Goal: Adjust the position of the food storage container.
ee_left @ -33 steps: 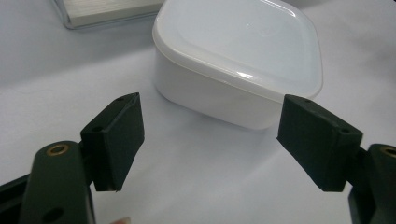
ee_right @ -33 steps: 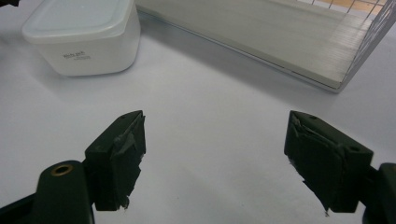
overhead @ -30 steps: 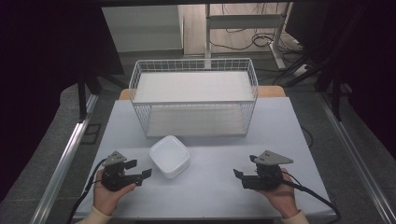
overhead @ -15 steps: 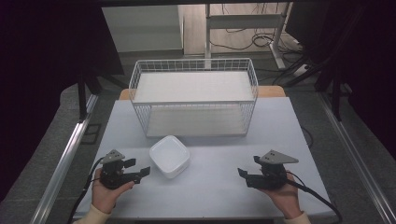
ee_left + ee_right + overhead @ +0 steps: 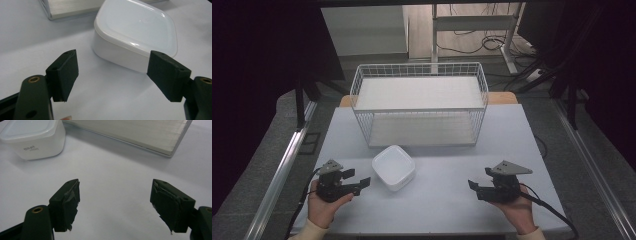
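A white lidded plastic container [image 5: 393, 167] sits on the white table [image 5: 442, 200], just in front of the wire basket [image 5: 419, 102]. My left gripper [image 5: 362, 182] is open a short way to the container's left, its jaws pointing at it. In the left gripper view the container [image 5: 136, 35] lies close beyond the spread jaws, apart from them. My right gripper [image 5: 473, 187] is open at the table's right front, jaws pointing left with nothing between them. In the right gripper view the container [image 5: 33, 138] stands farther off at the upper left.
The white wire basket has a pale flat base [image 5: 140, 132] and stands at the table's far middle. A dark floor and a metal rail [image 5: 277, 180] flank the table's left. Cables [image 5: 547, 207] trail from both grippers toward the person's hands.
Both grippers have shifted slightly; the right one has drifted a little to the right and nearer the front edge. The container has not moved.
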`<state>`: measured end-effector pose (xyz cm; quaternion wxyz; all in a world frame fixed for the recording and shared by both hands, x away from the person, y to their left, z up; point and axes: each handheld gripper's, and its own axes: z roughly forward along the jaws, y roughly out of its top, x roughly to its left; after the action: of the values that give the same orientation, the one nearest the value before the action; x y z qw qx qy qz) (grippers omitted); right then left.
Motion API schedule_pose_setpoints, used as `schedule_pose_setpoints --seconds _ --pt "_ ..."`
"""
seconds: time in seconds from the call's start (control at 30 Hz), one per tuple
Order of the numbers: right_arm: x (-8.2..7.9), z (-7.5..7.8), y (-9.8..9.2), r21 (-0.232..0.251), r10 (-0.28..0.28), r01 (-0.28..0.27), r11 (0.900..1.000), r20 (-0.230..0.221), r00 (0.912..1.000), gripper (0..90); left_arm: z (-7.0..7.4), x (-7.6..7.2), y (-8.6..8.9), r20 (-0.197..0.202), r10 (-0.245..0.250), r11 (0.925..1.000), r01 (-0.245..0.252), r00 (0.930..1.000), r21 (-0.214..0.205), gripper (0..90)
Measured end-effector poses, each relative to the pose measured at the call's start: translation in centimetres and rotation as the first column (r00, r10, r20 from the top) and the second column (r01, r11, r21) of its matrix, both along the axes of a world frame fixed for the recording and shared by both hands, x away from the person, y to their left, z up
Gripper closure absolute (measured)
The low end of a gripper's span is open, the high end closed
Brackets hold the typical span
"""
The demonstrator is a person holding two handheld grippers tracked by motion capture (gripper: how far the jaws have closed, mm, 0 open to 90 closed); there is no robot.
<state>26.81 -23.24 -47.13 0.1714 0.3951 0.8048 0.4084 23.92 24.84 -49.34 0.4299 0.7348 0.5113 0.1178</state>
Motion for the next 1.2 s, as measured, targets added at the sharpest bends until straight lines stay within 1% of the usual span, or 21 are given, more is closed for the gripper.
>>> schedule_pose_setpoints --seconds 0.13,0.2,0.27,0.37,0.43,0.5,0.6,0.67,0.77,0.83,0.9,0.93,1.03,1.2 --pt "0.0 0.0 0.0 -0.005 -0.005 0.005 1.0000 -0.006 1.0000 23.7 0.3 0.2 0.2 -0.004 0.006 1.0000 -0.006 1.0000 -0.003 24.8" --pt "0.0 0.0 0.0 -0.004 -0.007 0.007 1.0000 -0.008 0.9999 23.7 0.5 0.4 0.1 0.004 0.006 1.0000 -0.006 1.0000 0.005 25.4" --pt "0.0 0.1 -0.1 -0.002 -0.007 0.006 1.0000 -0.008 0.9999 23.7 0.9 0.5 -0.1 0.014 0.003 0.9997 -0.003 0.9999 0.022 26.3" --pt "0.0 0.1 -0.1 -0.004 -0.008 0.008 1.0000 -0.008 0.9999 23.7 1.3 0.9 -0.1 0.024 0.000 0.9999 0.000 0.9997 0.016 29.0" --pt "0.0 0.1 -0.1 -0.005 -0.006 0.006 1.0000 -0.010 0.9999 23.8 1.5 1.2 -0.1 0.024 0.002 0.9999 -0.002 0.9997 0.014 30.2" --pt "0.0 0.1 -0.1 -0.006 -0.006 0.006 1.0000 -0.012 0.9999 23.8 1.6 1.5 -0.1 0.015 0.005 0.9999 -0.005 0.9999 0.015 30.9" --pt "0.0 0.1 -0.2 -0.014 -0.013 0.013 0.9998 -0.017 0.9998 23.8 1.7 2.3 0.0 0.006 -0.004 0.9998 0.004 1.0000 0.019 32.2" --pt "0.1 0.0 -0.2 -0.018 -0.018 0.017 0.9997 -0.021 0.9996 23.9 2.0 3.0 0.2 0.007 0.002 0.9998 -0.003 1.0000 0.020 33.5" --pt "0.1 0.0 -0.1 -0.021 -0.024 0.023 0.9995 -0.024 0.9994 24.0 2.5 4.2 0.4 0.011 0.009 0.9998 -0.009 0.9999 0.015 34.9" --pt "0.1 0.0 -0.2 -0.021 -0.026 0.025 0.9995 -0.025 0.9994 24.0 2.8 4.9 0.3 0.011 0.005 1.0000 -0.005 0.9999 0.006 35.6" --pt "0.1 0.0 -0.2 -0.020 -0.029 0.029 0.9994 -0.026 0.9992 24.1 3.0 5.5 0.2 0.011 0.000 1.0000 0.000 0.9999 0.006 36.4" --pt "0.1 0.0 -0.2 -0.022 -0.031 0.031 0.9993 -0.025 0.9992 24.0 3.1 5.8 0.1 0.010 -0.003 0.9999 0.003 0.9999 0.013 37.6" --pt "0.1 0.0 -0.2 -0.034 -0.034 0.033 0.9989 -0.025 0.9991 24.0 3.3 6.6 -0.3 0.006 -0.017 0.9995 0.016 0.9998 0.027 45.7" --pt "0.0 -0.1 -0.2 -0.039 -0.035 0.034 0.9987 -0.026 0.9990 24.0 3.4 7.9 -1.2 -0.007 -0.047 0.9968 0.048 0.9989 0.064 63.0"
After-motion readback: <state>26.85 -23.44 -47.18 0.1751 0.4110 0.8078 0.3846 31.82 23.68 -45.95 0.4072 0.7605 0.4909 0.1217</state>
